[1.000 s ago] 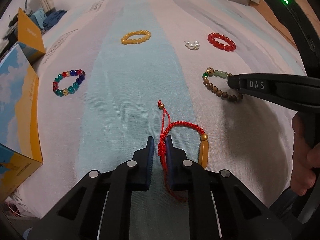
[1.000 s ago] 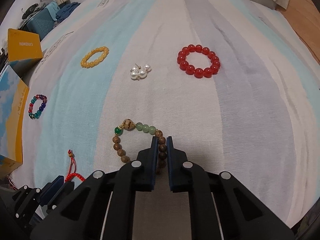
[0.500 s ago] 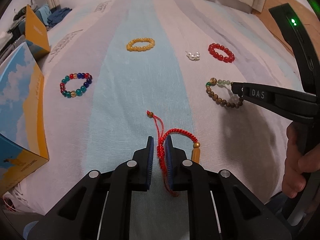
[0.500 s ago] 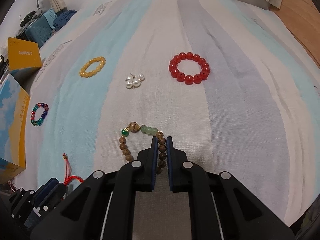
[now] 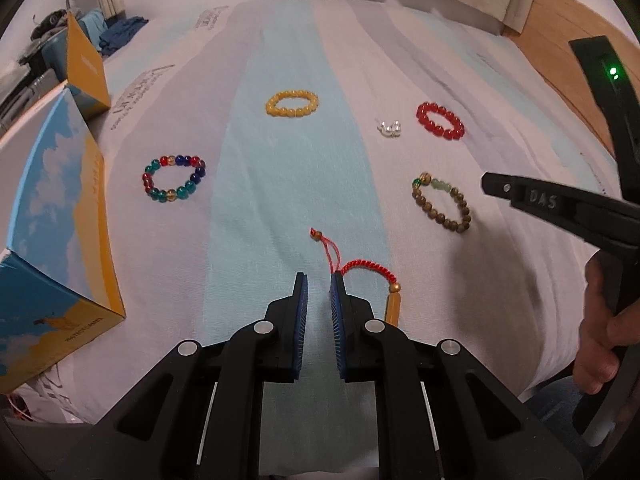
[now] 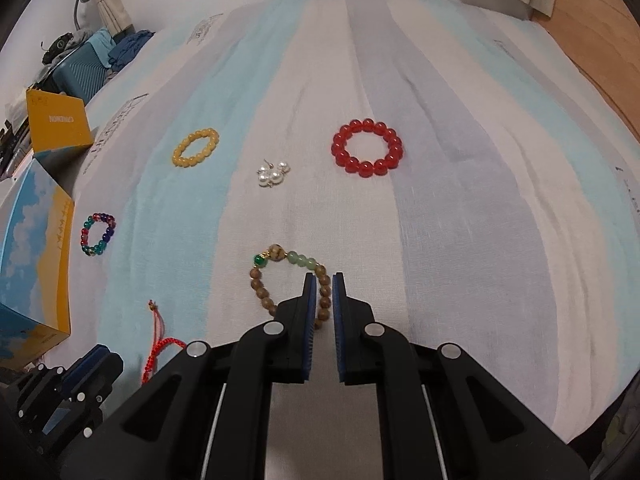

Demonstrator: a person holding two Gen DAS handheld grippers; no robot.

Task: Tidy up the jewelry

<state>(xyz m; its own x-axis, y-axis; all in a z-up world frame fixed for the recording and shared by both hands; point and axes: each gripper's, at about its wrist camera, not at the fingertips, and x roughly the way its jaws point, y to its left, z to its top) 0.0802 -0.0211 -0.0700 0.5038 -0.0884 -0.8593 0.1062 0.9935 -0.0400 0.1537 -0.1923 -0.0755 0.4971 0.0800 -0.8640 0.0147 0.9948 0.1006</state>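
Note:
Several pieces of jewelry lie on a striped cloth. My left gripper (image 5: pixel 319 280) is open a little and empty; the red cord bracelet (image 5: pixel 370 270) lies on the cloth just right of its right finger. My right gripper (image 6: pixel 324 280) is open a little and raised; the wooden bead bracelet (image 6: pixel 288 276) lies below it, apart from the pads. It also shows in the left wrist view (image 5: pixel 440 208). Farther off lie a yellow bead bracelet (image 6: pixel 196 152), pearl earrings (image 6: pixel 272 174), a red bead bracelet (image 6: pixel 367 153) and a multicolour bead bracelet (image 6: pixel 98 234).
A blue and orange box (image 5: pixel 48 216) stands at the left edge of the cloth, with a yellow box (image 5: pixel 86 62) behind it. A wooden surface (image 6: pixel 600 20) lies at the far right. A suitcase and clothes (image 6: pixel 86 68) sit beyond the left side.
Both grippers have opened slightly and pulled back. The left one let go of the red cord bracelet, the right one let go of the wooden bead bracelet; both bracelets now rest on the cloth.

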